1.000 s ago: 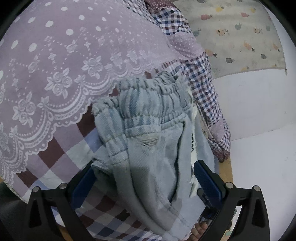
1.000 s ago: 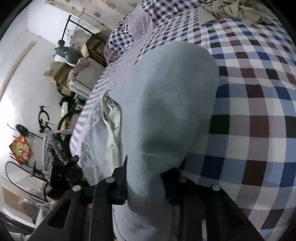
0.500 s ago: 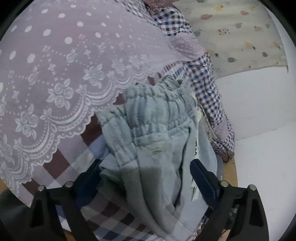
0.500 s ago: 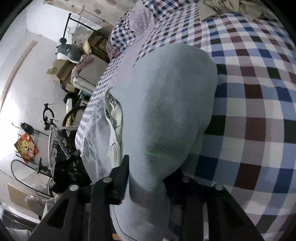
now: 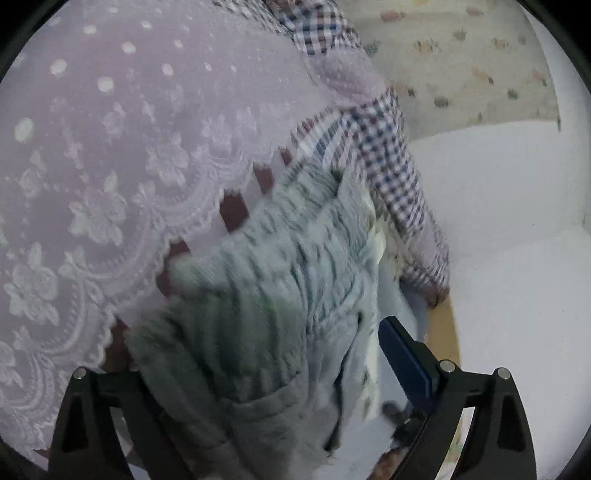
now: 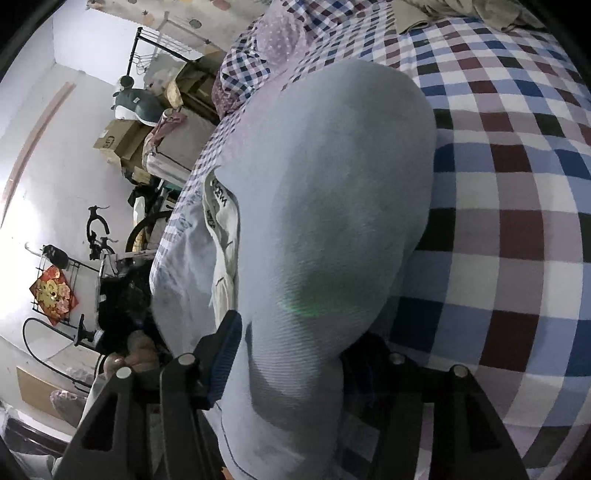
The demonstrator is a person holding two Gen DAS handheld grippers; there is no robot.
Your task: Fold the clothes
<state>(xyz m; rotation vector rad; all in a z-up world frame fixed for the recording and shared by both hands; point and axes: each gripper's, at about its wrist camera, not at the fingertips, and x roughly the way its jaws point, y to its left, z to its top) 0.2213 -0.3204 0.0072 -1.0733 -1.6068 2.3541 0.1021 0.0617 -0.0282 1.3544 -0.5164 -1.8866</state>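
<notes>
Pale denim shorts (image 5: pixel 280 280) on the checked bedspread (image 5: pixel 232 212), close to its edge, bunched into a thick fold. Elastic waistband gathered and ribbed, turned toward the middle of the bedspread, blurred in the left wrist view. White pocket lining (image 6: pixel 221 221) with dark lettering poking out on the side nearest the bedspread's edge.

Left gripper (image 5: pixel 255 343) spread wide over the waistband end, with the shorts lying between its fingers. One blue pad (image 5: pixel 402 358) in plain sight just beside the fabric, on the side toward the bedspread's edge; no visible squeeze there. Other finger buried under the cloth, so cannot tell whether it touches.

Right gripper (image 6: pixel 299 332) at the opposite, smooth end of the shorts (image 6: pixel 332 184). Jaws roughly half spread and just been opening, with the folded denim between them. Blue pad (image 6: pixel 223 354) close against the fabric on the side toward the bedspread's edge, without pinching it. Far finger lost in shadow under the fold.

Lilac lace cover (image 5: pixel 110 166) with white dots and flowers draped over the bedspread beyond the waistband, its scalloped hem just meeting the shorts. Beige clothes (image 6: pixel 461 14) heaped at the far end of the bedspread (image 6: pixel 517 221), well apart from the shorts. Cardboard boxes (image 6: pixel 114 142) and a red ornament (image 6: pixel 53 293) off the bedspread, past its edge, against a white wall.
</notes>
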